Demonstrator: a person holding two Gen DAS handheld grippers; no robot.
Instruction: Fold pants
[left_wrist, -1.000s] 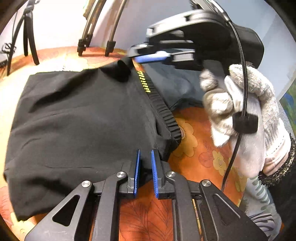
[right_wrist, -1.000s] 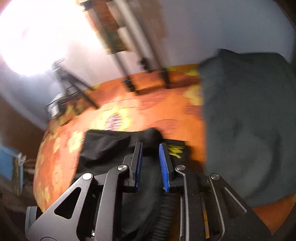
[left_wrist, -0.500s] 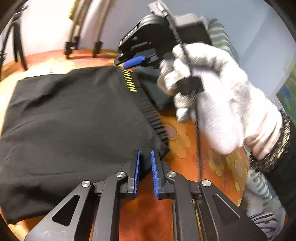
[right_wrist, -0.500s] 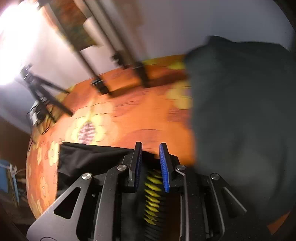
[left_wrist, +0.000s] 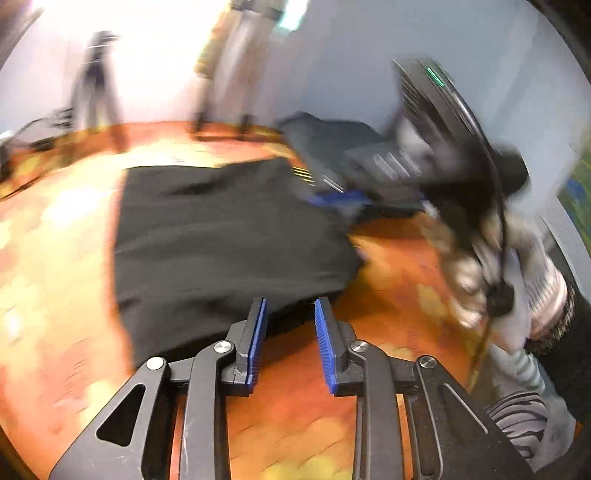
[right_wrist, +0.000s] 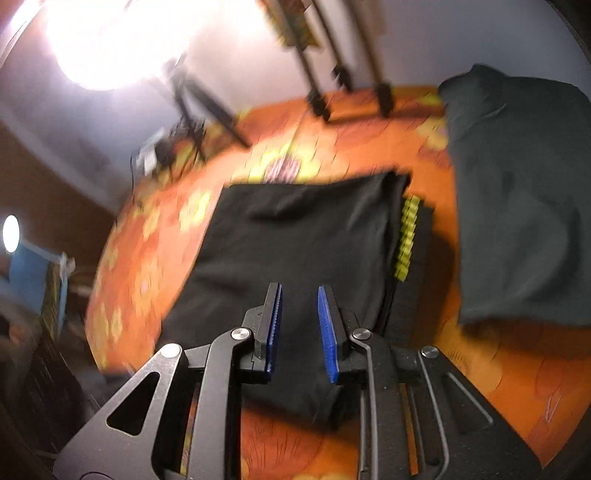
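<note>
Black left tool (left_wrist: 288, 334) with blue pads, silver screws, white knit glove (left_wrist: 491, 273), black cable (left_wrist: 496, 206)

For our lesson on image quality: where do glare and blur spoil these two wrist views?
Left wrist view: motion blur smears the gloved hand and tripod legs; window glare washes out the top left. Right wrist view: a lamp blows out the upper left; the black pants stay readable.
</note>
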